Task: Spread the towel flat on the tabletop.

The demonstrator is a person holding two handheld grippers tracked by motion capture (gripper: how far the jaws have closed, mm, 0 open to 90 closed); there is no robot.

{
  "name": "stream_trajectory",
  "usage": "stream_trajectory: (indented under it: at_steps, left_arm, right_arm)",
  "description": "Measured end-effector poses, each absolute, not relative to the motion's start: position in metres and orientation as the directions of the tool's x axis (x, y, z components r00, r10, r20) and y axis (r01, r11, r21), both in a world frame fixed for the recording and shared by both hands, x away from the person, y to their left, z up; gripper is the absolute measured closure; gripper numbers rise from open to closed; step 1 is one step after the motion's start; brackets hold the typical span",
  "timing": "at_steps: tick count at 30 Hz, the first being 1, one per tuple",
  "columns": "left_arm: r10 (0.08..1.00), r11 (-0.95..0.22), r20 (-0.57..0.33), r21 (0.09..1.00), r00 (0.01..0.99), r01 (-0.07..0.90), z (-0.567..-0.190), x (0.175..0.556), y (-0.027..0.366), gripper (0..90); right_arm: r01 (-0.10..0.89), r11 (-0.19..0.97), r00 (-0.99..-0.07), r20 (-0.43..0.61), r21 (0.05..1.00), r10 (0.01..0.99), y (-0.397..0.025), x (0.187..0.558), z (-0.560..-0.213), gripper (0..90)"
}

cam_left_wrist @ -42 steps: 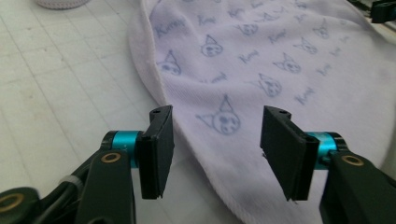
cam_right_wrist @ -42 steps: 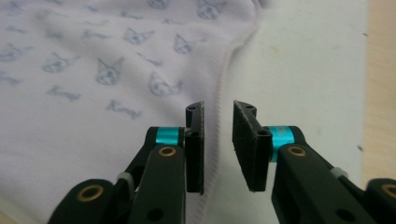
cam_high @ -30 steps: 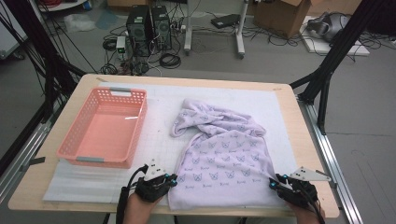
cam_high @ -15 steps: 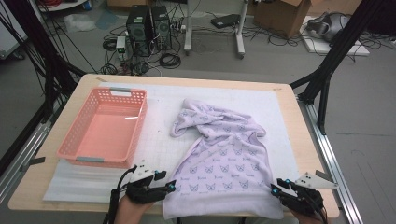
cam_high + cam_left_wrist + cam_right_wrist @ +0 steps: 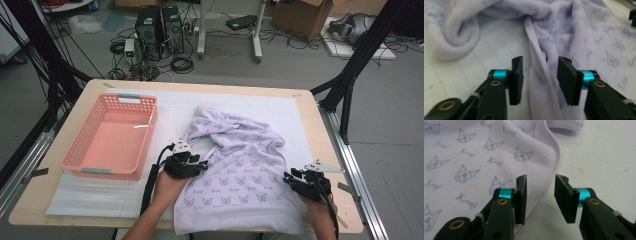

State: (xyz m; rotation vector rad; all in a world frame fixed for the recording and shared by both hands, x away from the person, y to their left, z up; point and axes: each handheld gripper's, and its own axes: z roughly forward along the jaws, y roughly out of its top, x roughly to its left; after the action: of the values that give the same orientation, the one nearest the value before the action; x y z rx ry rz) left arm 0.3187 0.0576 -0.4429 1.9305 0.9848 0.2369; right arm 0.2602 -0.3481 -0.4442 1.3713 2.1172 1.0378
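The lilac towel (image 5: 240, 170) is lying rumpled across the table's (image 5: 70, 205) middle, overhanging its near edge. The left gripper (image 5: 540, 76) is straddling its left hem, jaws apart; the right gripper (image 5: 541, 195) is gaping around its right hem.

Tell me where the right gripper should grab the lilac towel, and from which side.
Grip the stitched hem of the lilac towel on its right side. It lies flat between the open right gripper, so come in low from the near edge and close.

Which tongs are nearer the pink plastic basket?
Left. The left tongs sit just beside the pink plastic basket, at the lilac printed towel's left edge; the right tongs are across it.
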Motion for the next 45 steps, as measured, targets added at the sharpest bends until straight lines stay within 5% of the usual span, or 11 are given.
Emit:
stream_trajectory:
  at_steps: [1,2,4,5,21,24,27,28,29,45]
  left_arm:
    - [0.720,-0.270,-0.210,0.793,0.661,0.546,-0.443,0.322,0.055,62.2]
    - [0.718,-0.314,-0.174,0.782,0.674,0.538,-0.445,0.324,0.052,81.4]
    - [0.737,-0.324,-0.154,0.774,0.658,0.544,-0.446,0.324,0.050,84.5]
    - [0.740,-0.327,-0.152,0.770,0.655,0.548,-0.445,0.323,0.052,85.6]
    - [0.763,-0.216,-0.216,0.803,0.609,0.555,-0.442,0.252,0.119,86.4]
    - [0.737,-0.221,-0.247,0.791,0.629,0.570,-0.446,0.245,0.117,81.8]
    - [0.724,-0.193,-0.277,0.798,0.632,0.571,-0.446,0.250,0.115,60.9]
    - [0.729,-0.178,-0.283,0.802,0.624,0.571,-0.444,0.254,0.115,60.9]
    - [0.734,-0.169,-0.279,0.808,0.620,0.564,-0.441,0.259,0.114,55.6]
    - [0.786,-0.315,-0.105,0.781,0.610,0.539,-0.450,0.343,0.066,59.1]
  right_arm:
    - [0.594,0.239,-0.431,0.054,0.768,0.901,-0.348,0.260,-0.444,65.7]
    - [0.603,0.255,-0.445,0.054,0.756,0.894,-0.347,0.263,-0.447,75.0]
    - [0.601,0.270,-0.459,0.048,0.752,0.887,-0.346,0.263,-0.448,79.0]
    - [0.600,0.266,-0.467,0.061,0.755,0.882,-0.346,0.263,-0.448,87.1]
    - [0.614,0.278,-0.491,0.081,0.739,0.867,-0.359,0.225,-0.443,88.1]
    - [0.618,0.277,-0.483,0.078,0.735,0.872,-0.367,0.212,-0.443,88.2]
    - [0.632,0.266,-0.469,0.087,0.728,0.879,-0.373,0.208,-0.443,87.0]
    - [0.632,0.266,-0.469,0.087,0.728,0.879,-0.373,0.208,-0.443,87.0]
    - [0.625,0.253,-0.456,0.083,0.738,0.886,-0.373,0.208,-0.441,77.4]
    - [0.559,0.232,-0.475,0.079,0.796,0.877,-0.377,0.218,-0.434,66.7]
